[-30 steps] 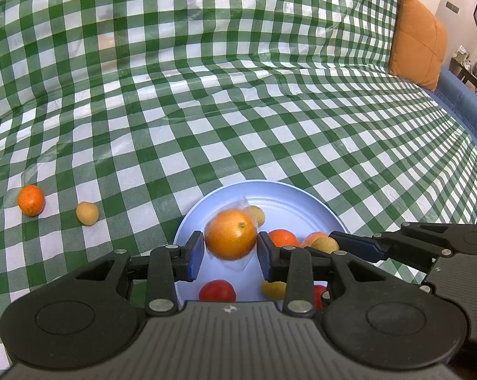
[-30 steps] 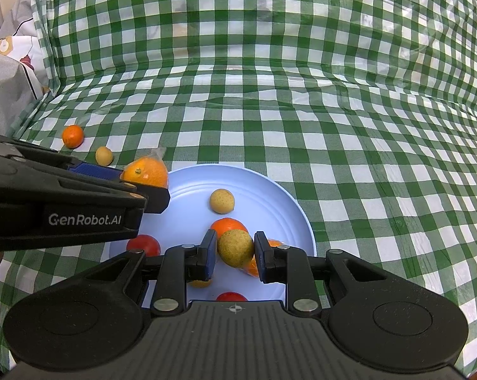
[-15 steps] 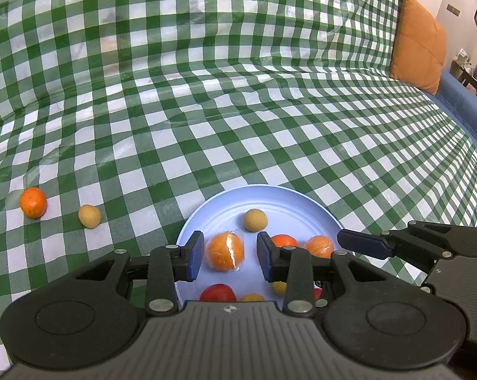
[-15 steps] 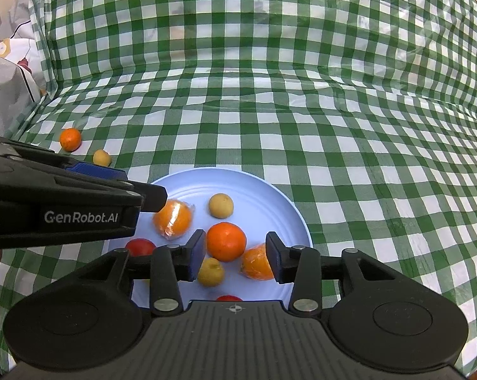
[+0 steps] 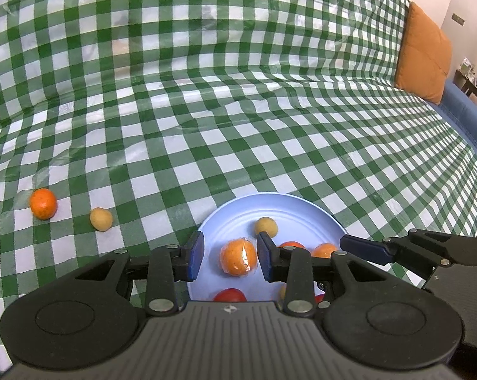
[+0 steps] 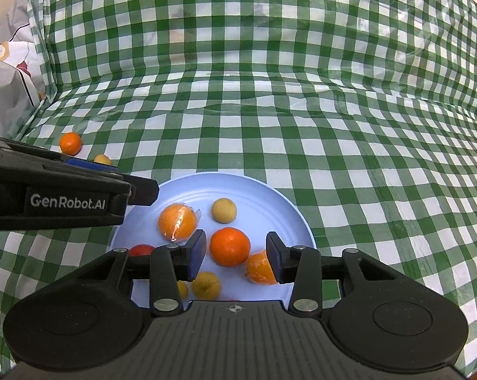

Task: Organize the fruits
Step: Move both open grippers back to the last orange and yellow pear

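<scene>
A light blue plate (image 5: 301, 212) (image 6: 263, 196) lies on the green checked cloth and holds several fruits. A plastic-wrapped orange (image 5: 238, 256) (image 6: 177, 221) rests on the plate, below and apart from my open left gripper (image 5: 230, 255). My right gripper (image 6: 235, 256) is open over the plate's near side. A bare orange (image 6: 229, 247) lies on the plate beneath it, and a small yellow fruit (image 6: 206, 285) lies just in front of it. Off the plate to the left sit a tangerine (image 5: 43, 203) (image 6: 70, 143) and a yellow fruit (image 5: 101, 219) (image 6: 102, 159).
Another yellow fruit (image 6: 224, 210), a red tomato (image 6: 141, 249) and a second wrapped orange (image 6: 260, 269) also lie on the plate. An orange cushion (image 5: 423, 53) stands at the far right. A grey and white bag (image 6: 3, 88) sits beyond the cloth's left edge.
The left gripper has let go of the wrapped orange, which dropped onto the plate. The right gripper has opened and released the small yellow fruit, which now lies on the plate.
</scene>
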The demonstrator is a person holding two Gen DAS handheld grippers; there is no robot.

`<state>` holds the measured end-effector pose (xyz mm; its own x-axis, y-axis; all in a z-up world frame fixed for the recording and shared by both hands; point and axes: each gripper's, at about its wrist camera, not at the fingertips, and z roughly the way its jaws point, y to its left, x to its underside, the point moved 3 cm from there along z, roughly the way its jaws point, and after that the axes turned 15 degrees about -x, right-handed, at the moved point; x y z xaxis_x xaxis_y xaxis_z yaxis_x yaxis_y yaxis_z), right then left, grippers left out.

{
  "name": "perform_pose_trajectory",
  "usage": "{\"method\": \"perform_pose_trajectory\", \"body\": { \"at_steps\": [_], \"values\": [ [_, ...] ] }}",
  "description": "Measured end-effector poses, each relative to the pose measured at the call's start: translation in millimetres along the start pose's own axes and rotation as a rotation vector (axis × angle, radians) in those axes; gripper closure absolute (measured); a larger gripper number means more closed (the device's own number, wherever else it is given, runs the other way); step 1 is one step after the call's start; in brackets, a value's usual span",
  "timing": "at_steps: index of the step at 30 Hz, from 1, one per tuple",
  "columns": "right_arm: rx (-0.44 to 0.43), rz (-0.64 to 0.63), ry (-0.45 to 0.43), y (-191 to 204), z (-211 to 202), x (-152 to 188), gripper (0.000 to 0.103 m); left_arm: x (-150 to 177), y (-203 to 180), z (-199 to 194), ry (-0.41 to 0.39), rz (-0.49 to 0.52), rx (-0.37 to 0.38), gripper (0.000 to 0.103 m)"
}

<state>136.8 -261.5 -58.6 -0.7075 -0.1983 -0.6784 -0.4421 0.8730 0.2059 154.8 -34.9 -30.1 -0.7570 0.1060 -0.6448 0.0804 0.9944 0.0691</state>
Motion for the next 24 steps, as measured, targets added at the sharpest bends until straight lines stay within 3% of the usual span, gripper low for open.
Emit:
{"method": "perform_pose_trajectory", "body": {
  "at_steps": [14, 24],
  "values": [
    [-0.014, -0.024, -0.015, 20.9, 6.7, -6.4, 0.059, 1.2, 34.1, -1.0, -0.007, -0.038, -0.033, 0.063],
    [-0.032, -0.047, -0.012, 40.0, 17.3, -8.4, 0.060, 12.1, 85.8, 25.6, 0.031, -0.127, -0.091, 0.063]
  ]
}}
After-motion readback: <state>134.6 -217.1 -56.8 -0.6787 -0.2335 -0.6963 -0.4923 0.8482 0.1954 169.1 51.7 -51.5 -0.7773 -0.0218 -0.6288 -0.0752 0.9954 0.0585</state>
